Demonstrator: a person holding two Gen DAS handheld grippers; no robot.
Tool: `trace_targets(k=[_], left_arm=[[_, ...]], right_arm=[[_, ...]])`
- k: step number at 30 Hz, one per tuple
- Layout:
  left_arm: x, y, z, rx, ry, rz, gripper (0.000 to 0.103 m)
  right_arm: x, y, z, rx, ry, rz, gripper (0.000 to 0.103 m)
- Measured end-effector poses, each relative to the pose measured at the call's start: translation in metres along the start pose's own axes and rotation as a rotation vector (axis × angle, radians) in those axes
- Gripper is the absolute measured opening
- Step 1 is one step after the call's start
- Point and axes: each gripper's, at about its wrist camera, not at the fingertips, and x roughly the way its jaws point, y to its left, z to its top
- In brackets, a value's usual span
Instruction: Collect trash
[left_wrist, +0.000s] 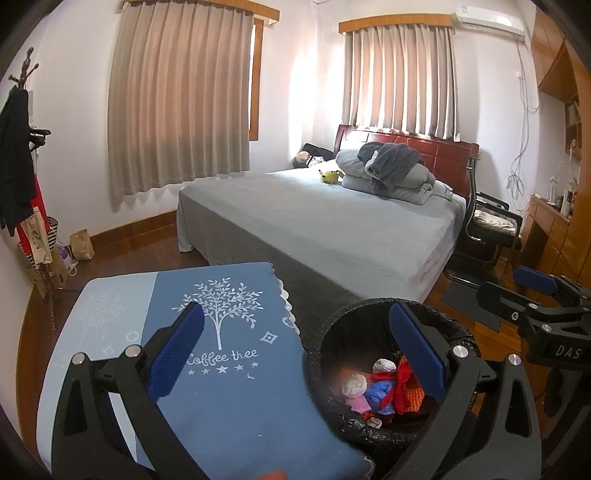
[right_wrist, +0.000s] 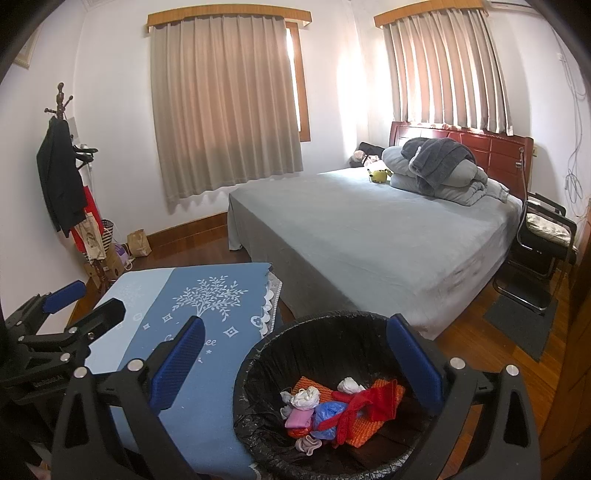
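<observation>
Left gripper (left_wrist: 295, 349) jaws wide, empty, right gripper (right_wrist: 295, 350) likewise

Low table (left_wrist: 122, 369) under a blue tree-print cloth (right_wrist: 207, 306), nothing else lying on it. At its three o'clock, just beside it on the wooden floor (right_wrist: 476, 332), stands the black-lined bin (right_wrist: 317, 332). Up at one o'clock, the bed (right_wrist: 369, 236) in a grey sheet carries a heap of folded bedding (right_wrist: 439, 170) by the headboard and a small yellow plush toy (right_wrist: 378, 176) at the heap's nine o'clock.
</observation>
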Motion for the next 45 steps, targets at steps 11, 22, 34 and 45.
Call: trace_targets(k=[11,22,34,45], left_arm=[[0.0,-0.0005,-0.0003,0.0,0.0,0.001,0.097],[-0.0007,0.0014,0.0005,0.001,-0.001,0.001,0.097],[-0.0002,0.0021,0.0009,0.004,-0.001,0.002,0.097],[0.0,0.0018,0.0009,0.002,0.0,0.002,0.097]], right_arm=[[-0.0016,0.0012,0.0012,-0.002,-0.003,0.001,0.097],[-0.0017,0.0016,0.001,-0.001,-0.003,0.001,0.097],[-0.0017,0.0023,0.0015,-0.002,-0.001,0.002,0.097],[-0.001,0.0031,0.0032,0.0,0.001,0.003,0.097]])
